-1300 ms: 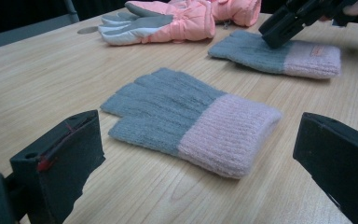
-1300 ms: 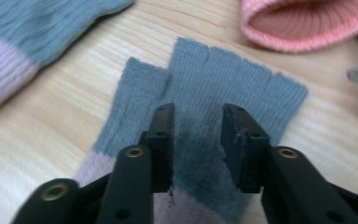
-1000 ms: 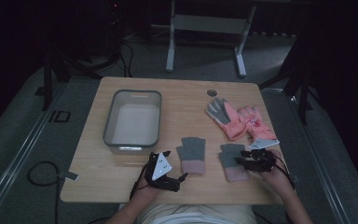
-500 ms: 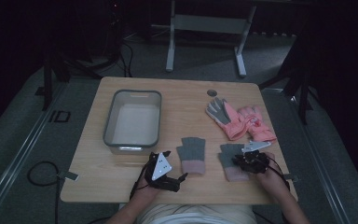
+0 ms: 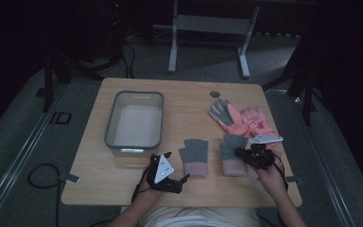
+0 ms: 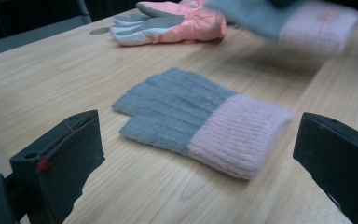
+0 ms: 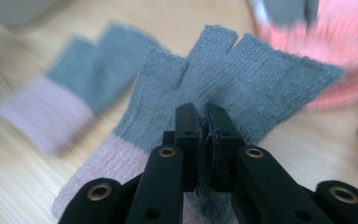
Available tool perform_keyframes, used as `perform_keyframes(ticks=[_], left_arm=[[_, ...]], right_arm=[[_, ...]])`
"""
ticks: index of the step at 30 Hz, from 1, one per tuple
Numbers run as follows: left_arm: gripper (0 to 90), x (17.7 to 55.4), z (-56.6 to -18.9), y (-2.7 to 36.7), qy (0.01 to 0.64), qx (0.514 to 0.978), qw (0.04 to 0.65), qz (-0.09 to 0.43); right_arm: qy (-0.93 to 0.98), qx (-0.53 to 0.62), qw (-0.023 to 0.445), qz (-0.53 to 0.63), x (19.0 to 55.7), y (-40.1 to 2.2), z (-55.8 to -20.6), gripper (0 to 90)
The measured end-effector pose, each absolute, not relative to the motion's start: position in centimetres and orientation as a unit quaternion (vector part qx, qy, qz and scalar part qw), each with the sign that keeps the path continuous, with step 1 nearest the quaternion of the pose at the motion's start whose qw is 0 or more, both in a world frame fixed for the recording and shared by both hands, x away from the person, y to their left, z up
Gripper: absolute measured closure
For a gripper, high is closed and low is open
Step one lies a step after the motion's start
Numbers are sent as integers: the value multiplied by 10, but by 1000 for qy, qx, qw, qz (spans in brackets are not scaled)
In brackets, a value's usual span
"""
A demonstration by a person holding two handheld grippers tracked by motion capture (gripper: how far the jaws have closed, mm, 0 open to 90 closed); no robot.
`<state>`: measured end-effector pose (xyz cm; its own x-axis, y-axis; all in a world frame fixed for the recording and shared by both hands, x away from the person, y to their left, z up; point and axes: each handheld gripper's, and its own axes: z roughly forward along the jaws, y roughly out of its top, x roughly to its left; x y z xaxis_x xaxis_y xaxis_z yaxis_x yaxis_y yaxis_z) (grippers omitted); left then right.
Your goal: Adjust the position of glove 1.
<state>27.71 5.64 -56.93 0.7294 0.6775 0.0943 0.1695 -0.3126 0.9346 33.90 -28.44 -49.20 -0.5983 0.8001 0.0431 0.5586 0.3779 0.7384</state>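
Two grippers: right gripper point(image 7: 204, 122) just clamped knit glove point(image 7: 223, 79); left gripper point(image 6: 205, 154) wide, empty, near table edge point(image 5: 123, 202).

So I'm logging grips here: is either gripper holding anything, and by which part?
The right gripper pinches a grey knit glove mid-palm, just above its pink cuff. The left gripper holds nothing.

On the wooden table point(image 5: 184, 94), a grey rectangular plastic tub point(image 5: 135, 121) sits left of centre. Two grey knit gloves with pink cuffs lie near the front edge: one point(image 5: 194, 156) in the middle, the other point(image 5: 233, 153) just to its right. Behind them, to the right, lies a pair of pink padded gloves point(image 5: 240, 118).
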Motion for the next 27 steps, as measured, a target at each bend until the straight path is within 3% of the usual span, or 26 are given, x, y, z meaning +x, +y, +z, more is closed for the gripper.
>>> perform_keyframes(ticks=[10,27], left_arm=[[2,276,-569,57,273,770,521,247],[0,277,-570,57,264,772,525,240]], right_arm=[[801,392,147,427,343,-222,-459,848],[829,392,91,389,356,-168,-514,847]])
